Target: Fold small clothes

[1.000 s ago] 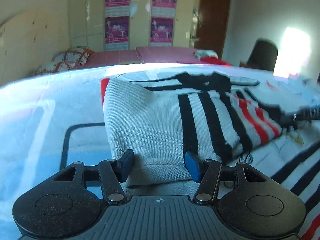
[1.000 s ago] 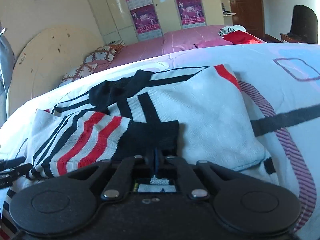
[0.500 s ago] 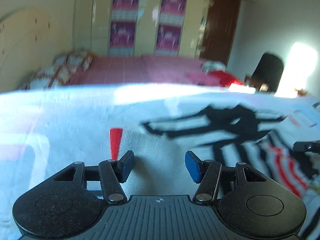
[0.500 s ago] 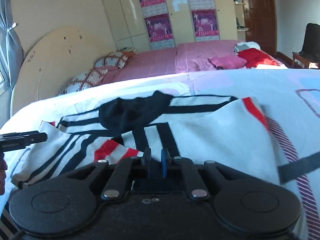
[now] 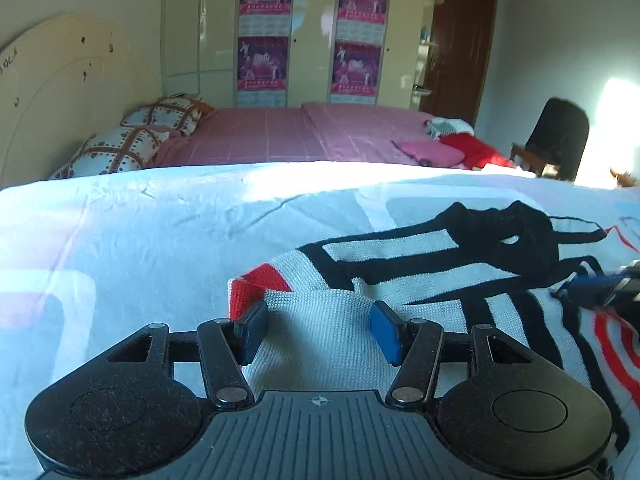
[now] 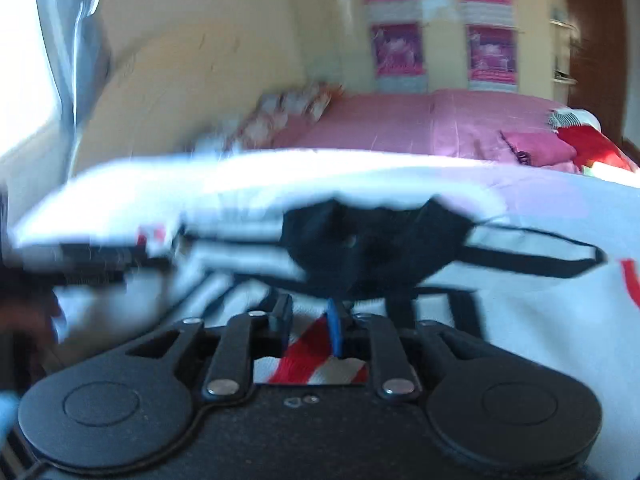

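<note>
Striped sweater (image 5: 420, 280) lies flat on the bed sheet (image 5: 140, 240), ahead of and under both sets of jaws. Left gripper (image 5: 318, 330): jaws spread, nothing pinched; grey knit w/ a red corner sits between and beneath them. Right gripper (image 6: 308, 320): jaws have just been opening, a narrow gap now; red-and-white stripes show below the gap, no fabric pinched, view blurred. Black collar (image 6: 360, 240) lies just ahead of the right jaws. Sheet is pale w/ dark printed lines. Beyond it a pink bed (image 5: 300, 132), patterned pillows (image 5: 132, 140), wardrobe w/ posters (image 5: 262, 28), dark chair (image 5: 560, 136) far right. Open sheet left of the left jaws, up to the sweater's red edge.
</note>
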### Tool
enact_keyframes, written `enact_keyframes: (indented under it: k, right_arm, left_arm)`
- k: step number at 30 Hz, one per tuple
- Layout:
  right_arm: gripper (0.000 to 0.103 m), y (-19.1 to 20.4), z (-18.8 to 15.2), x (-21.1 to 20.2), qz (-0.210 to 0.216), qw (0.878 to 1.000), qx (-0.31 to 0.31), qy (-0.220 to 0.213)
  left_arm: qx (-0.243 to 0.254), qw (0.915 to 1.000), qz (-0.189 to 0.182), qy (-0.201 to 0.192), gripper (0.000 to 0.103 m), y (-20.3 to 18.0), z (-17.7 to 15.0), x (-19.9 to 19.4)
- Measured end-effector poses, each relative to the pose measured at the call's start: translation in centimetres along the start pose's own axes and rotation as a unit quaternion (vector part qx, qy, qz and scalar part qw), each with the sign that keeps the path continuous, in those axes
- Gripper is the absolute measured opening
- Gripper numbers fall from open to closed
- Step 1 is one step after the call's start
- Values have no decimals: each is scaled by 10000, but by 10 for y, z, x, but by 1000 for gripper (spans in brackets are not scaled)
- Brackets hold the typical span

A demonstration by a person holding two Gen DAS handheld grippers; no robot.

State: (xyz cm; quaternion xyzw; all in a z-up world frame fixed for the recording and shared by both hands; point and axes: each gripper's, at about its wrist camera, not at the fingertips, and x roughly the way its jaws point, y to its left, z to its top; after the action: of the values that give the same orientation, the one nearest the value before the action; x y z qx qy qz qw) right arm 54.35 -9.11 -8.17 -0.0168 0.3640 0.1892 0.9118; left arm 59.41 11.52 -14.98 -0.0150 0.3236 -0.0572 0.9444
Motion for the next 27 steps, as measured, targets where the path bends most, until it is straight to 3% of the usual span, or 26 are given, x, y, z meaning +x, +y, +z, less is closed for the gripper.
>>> enact_keyframes:
  k: [1,3,5,7,10,13,14,19,23,27]
  right_arm:
    - [16,0,-3,5,-164,9998,-70,-27]
    - [12,-12,-1,2,-176,9992,366,-69]
    - [12,-15,1,-7,-592,9972,432,-150]
    - [13,-26,-1,-19,-402,9962,716,-306]
    - [16,-34,-8,-31,-486,9950,761,-426]
    - [17,-39,-16,-17,-652,9952,728,-82]
    - [17,-40,-19,-18,-639,9953,700,-179]
    - [19,-38,-15,-22,-652,9951,723,-144]
    - [22,-34,-14,-53,-690,9939,695,-515]
    - [22,-23,-25,-79,-599,9953,496,-585]
  left_arm:
    - [-56,10000,3,13,58,2,0,-1]
    - [-57,9999,141,32,58,0,3,-8]
    - [-54,9996,262,-123,58,-3,3,-24]
    - [-178,9995,152,-208,58,-6,2,-40]
    - [-10,9998,82,-153,58,-25,-4,-49]
    - [377,9985,310,237,58,-43,-18,-28]
    - [495,9979,391,163,63,-47,-23,-25]
    - [473,9977,435,205,64,-45,-20,-30]
    - [463,9980,426,56,64,-48,-16,-55]
    - [424,9985,337,-79,64,-60,-20,-83]
